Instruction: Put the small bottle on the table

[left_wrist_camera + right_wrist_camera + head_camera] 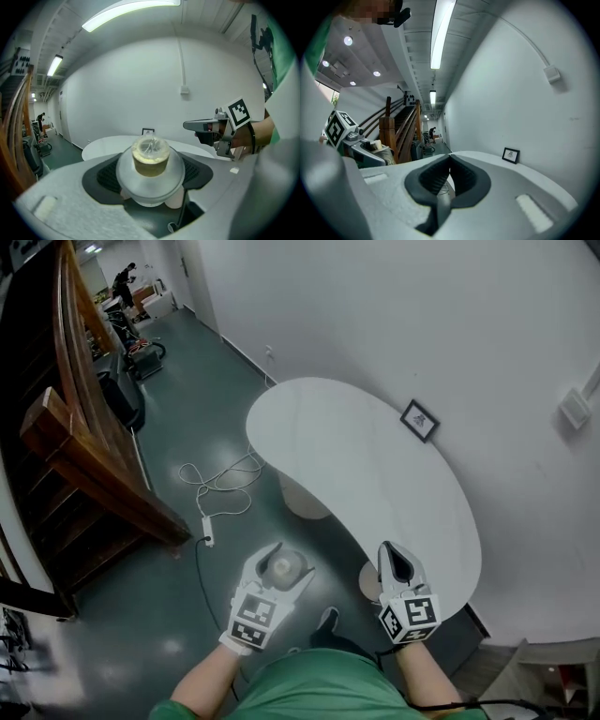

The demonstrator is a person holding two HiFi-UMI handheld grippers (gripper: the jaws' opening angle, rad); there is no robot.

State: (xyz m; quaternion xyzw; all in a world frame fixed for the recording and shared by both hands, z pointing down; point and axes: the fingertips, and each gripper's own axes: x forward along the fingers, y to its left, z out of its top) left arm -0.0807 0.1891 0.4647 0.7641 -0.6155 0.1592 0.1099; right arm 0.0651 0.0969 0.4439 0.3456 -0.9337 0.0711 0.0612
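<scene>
A small clear bottle [150, 169] with a yellowish cap sits clamped between the jaws of my left gripper [150, 180]. In the head view the small bottle [282, 568] and my left gripper [277, 570] hang over the dark floor, left of the white kidney-shaped table [366, 465]. My right gripper [395, 562] is shut and empty, over the table's near edge. In the right gripper view my right gripper [449, 180] has its dark pads pressed together. The table [108, 145] lies ahead of the bottle in the left gripper view.
A small framed picture [419, 420] stands at the table's far edge by the white wall. A white power strip with cable [208, 532] lies on the floor. A wooden staircase [75, 446] rises at the left. A person [123, 282] stands far off.
</scene>
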